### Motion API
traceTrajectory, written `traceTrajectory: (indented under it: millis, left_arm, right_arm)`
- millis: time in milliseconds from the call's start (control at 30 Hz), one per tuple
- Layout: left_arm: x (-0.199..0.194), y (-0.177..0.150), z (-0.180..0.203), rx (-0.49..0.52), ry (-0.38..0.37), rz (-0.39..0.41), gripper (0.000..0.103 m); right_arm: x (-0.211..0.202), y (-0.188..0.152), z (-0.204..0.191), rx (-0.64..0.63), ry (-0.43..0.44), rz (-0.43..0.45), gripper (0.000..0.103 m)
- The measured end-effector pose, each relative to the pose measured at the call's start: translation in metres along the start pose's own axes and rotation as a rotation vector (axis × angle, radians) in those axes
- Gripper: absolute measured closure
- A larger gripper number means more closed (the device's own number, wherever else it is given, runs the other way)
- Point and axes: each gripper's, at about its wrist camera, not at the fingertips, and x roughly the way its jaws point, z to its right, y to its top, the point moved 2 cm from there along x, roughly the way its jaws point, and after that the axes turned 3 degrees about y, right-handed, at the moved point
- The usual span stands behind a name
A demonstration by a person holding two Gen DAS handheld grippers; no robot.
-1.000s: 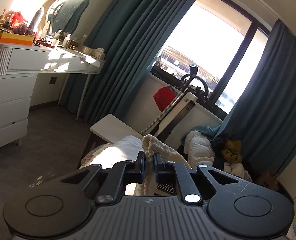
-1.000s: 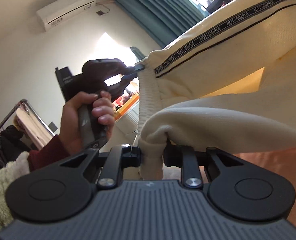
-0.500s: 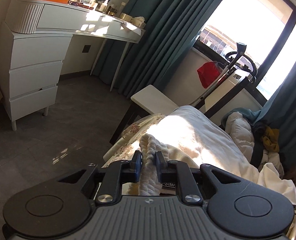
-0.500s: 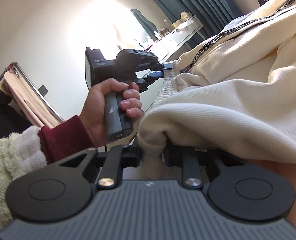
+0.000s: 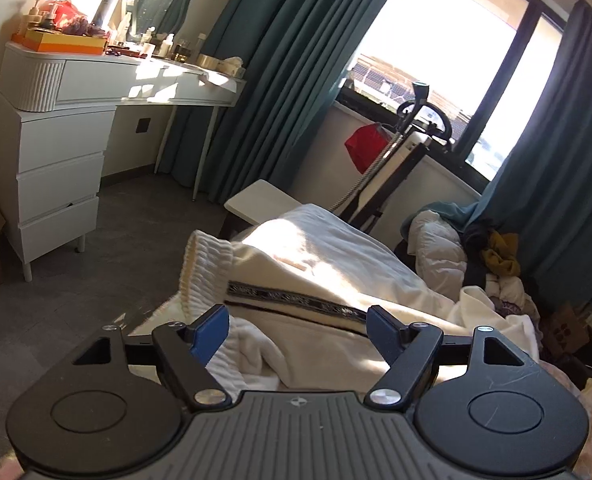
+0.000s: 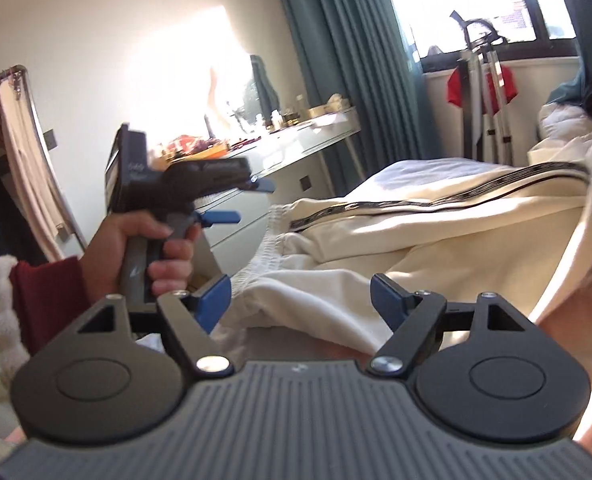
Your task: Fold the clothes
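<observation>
We hold both the left gripper (image 5: 298, 330) and the right gripper (image 6: 300, 300) spread wide and empty, just above the cream ribbed-waistband trousers with a black lettered side stripe (image 5: 316, 280), which lie crumpled along the near edge of the white-sheeted bed (image 5: 336, 232).

The cream sweatpants (image 5: 320, 280) lie loosely across the bed (image 5: 328, 232), unfolded and rumpled. Their ribbed elastic waistband (image 5: 204, 268) sits at the bed's near left corner, partly standing up in a curl, with fabric bunched below it. A black side stripe (image 5: 296, 300) with pale lettering, too small to read, runs from the waistband along the leg toward the bed's right side. Sunlight falls across the upper fabric. In the right wrist view the leg (image 6: 436, 232) drapes in soft folds.
</observation>
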Motion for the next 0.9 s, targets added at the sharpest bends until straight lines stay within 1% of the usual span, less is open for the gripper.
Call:
traceTrajectory:
  millis: [100, 167, 233, 300, 400, 433, 533, 633, 700, 767, 833, 900]
  left_arm:
    - [0.0, -0.04, 0.045, 0.022, -0.098, -0.052, 0.026]
    - [0.004, -0.063, 0.078, 0.052, -0.152, -0.088, 0.026]
    - [0.012, -0.076, 0.115, 0.13, -0.181, -0.112, 0.027]
    - [0.021, -0.088, 0.153, 0.213, -0.2, -0.131, 0.027]
    - [0.042, -0.098, 0.206, 0.26, -0.221, -0.15, 0.029]
    - [0.05, -0.1, 0.223, 0.274, -0.226, -0.152, 0.029]
    - [0.083, -0.104, 0.277, 0.316, -0.2, -0.127, 0.028]
    - [0.123, -0.102, 0.331, 0.336, -0.189, -0.096, 0.028]
    - [0.152, -0.101, 0.362, 0.352, -0.181, -0.078, 0.028]
    - [0.184, -0.103, 0.395, 0.385, -0.192, -0.074, 0.028]
    - [0.21, -0.11, 0.418, 0.436, -0.157, -0.073, 0.028]
    - [0.235, -0.117, 0.439, 0.489, -0.118, -0.071, 0.028]
  right_arm:
    - [-0.041, 0.001, 0.026, -0.008, -0.183, 0.05, 0.024]
    - [-0.061, -0.005, 0.045, -0.009, -0.272, 0.073, 0.024]
    - [-0.073, -0.012, 0.064, -0.006, -0.335, 0.082, 0.024]
    - [-0.081, -0.019, 0.083, 0.018, -0.371, 0.085, 0.024]
    - [-0.088, -0.025, 0.112, 0.077, -0.424, 0.095, 0.025]
    - [-0.091, -0.025, 0.122, 0.094, -0.442, 0.101, 0.024]
    - [-0.102, -0.027, 0.148, 0.125, -0.492, 0.143, 0.025]
    - [-0.111, -0.035, 0.173, 0.194, -0.578, 0.2, 0.023]
    - [-0.112, -0.039, 0.189, 0.246, -0.583, 0.202, 0.023]
    - [-0.112, -0.042, 0.203, 0.295, -0.574, 0.212, 0.023]
    - [-0.112, -0.046, 0.214, 0.328, -0.575, 0.229, 0.023]
    - [-0.107, -0.049, 0.22, 0.334, -0.583, 0.251, 0.023]
